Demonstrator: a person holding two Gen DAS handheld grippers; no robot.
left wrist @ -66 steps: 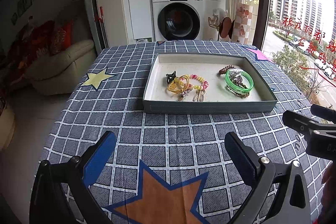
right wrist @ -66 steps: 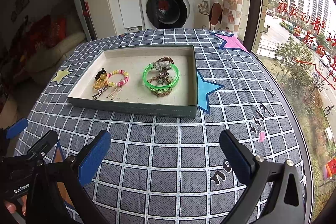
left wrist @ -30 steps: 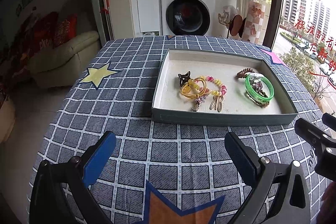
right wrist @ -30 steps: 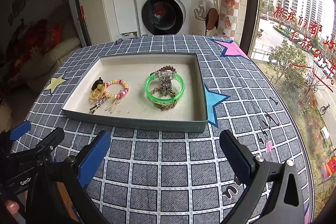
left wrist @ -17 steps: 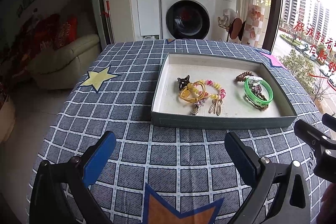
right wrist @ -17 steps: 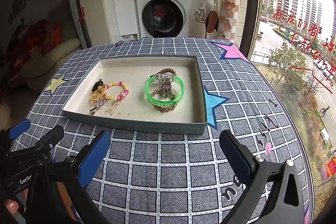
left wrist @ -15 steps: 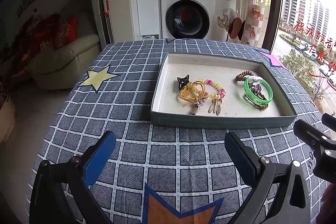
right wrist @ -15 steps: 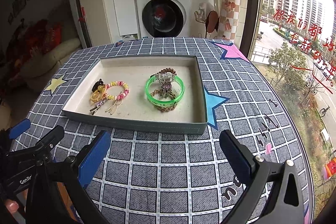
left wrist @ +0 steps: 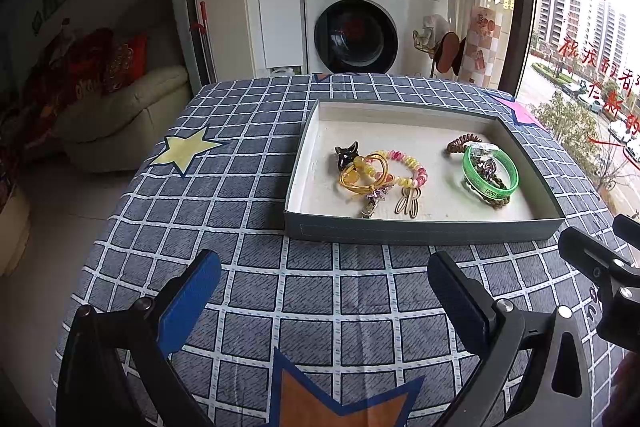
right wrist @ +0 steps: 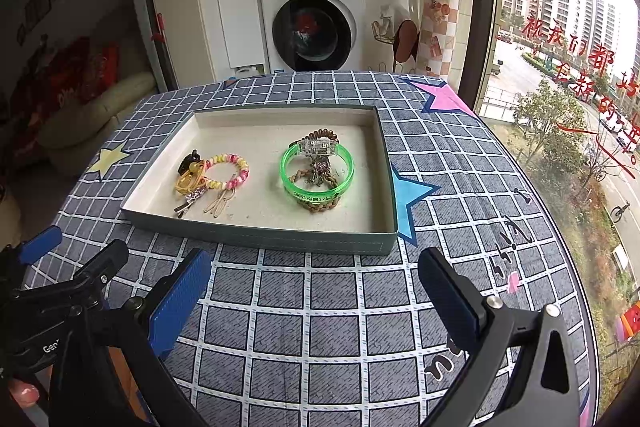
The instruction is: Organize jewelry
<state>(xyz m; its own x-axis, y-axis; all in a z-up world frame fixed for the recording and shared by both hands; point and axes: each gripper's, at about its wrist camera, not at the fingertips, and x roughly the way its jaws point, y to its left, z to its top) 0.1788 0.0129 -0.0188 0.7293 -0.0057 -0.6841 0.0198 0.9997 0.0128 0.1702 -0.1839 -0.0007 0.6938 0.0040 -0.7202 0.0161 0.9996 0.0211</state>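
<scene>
A shallow grey-green box (left wrist: 420, 229) with a cream floor stands on the checked tablecloth; it also shows in the right wrist view (right wrist: 280, 233). In it lie a pink and yellow bead bracelet (left wrist: 404, 167), a yellow band with a black clip (left wrist: 358, 173), a green bangle (left wrist: 489, 173) over braided cord, and a brown coil tie (left wrist: 460, 143). The bangle (right wrist: 317, 173) and bead bracelet (right wrist: 228, 171) show in the right wrist view too. My left gripper (left wrist: 324, 299) is open and empty, short of the box. My right gripper (right wrist: 314, 293) is open and empty, also short of it.
The round table carries a blue-grey checked cloth (left wrist: 240, 195) with star patches. A washer stack (left wrist: 354, 31) stands behind it, a sofa (left wrist: 120, 111) at the left, a window (right wrist: 560, 67) at the right. Each gripper shows in the other's view.
Both grippers have drifted a little relative to the box over the last two seconds, then almost stopped. Both stayed open. The jewelry has not moved.
</scene>
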